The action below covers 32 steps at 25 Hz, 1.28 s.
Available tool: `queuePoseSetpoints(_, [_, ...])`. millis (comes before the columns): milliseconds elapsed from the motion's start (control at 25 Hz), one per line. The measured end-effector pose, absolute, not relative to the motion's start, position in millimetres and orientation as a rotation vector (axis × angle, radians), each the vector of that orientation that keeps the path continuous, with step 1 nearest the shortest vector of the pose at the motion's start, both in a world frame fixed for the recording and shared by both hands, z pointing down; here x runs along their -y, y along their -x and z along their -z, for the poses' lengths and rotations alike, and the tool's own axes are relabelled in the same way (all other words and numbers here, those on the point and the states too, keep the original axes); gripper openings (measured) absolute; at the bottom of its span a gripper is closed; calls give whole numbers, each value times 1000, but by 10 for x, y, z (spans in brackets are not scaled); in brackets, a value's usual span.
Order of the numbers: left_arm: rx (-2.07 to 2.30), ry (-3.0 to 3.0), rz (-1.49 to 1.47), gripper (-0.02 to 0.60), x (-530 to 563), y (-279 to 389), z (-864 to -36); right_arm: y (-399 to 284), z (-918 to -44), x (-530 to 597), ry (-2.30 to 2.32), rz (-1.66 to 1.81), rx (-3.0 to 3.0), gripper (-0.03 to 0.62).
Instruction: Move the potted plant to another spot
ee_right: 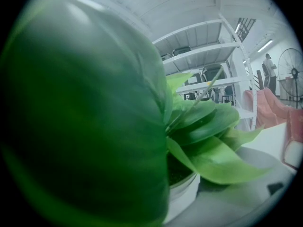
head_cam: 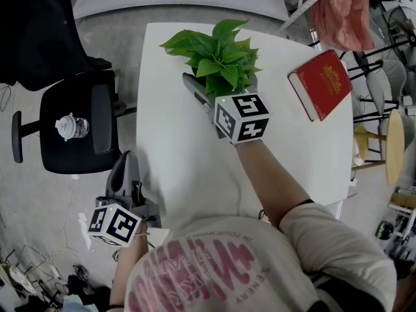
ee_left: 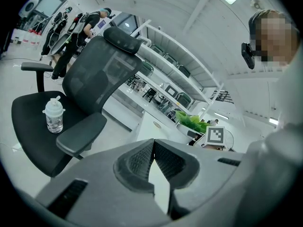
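Observation:
The potted plant (head_cam: 218, 60) has broad green leaves and stands near the far edge of the white table (head_cam: 175, 148). Its leaves hide the pot in the head view. My right gripper (head_cam: 220, 82) reaches into it from the near side, with one grey finger (head_cam: 195, 90) showing to the left of the leaves. In the right gripper view, leaves fill the picture; the white pot (ee_right: 185, 197) sits low between the jaws, with a grey finger (ee_right: 246, 200) beside it. Contact is hidden. My left gripper (head_cam: 127, 164) hangs off the table's near left corner with its pads (ee_left: 142, 160) together and nothing held.
A red book (head_cam: 322, 83) lies on the table's right side. A black office chair (head_cam: 78, 125) stands left of the table with a small clear bottle (head_cam: 70, 127) on its seat. A wooden stool (head_cam: 392, 145) and a pink cloth (head_cam: 344, 12) are at the right.

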<state>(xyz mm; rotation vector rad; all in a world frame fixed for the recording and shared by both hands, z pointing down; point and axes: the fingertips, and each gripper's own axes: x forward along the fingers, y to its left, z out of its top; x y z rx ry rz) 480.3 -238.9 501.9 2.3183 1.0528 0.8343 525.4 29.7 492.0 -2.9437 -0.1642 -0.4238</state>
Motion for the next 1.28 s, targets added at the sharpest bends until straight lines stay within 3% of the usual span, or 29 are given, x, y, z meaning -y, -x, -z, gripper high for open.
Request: queuePoseSetpoints(1280, [-1050,-2344,-737,3,2758,-4681,-4686,-5019,-5039,-342,2847,532,316,563])
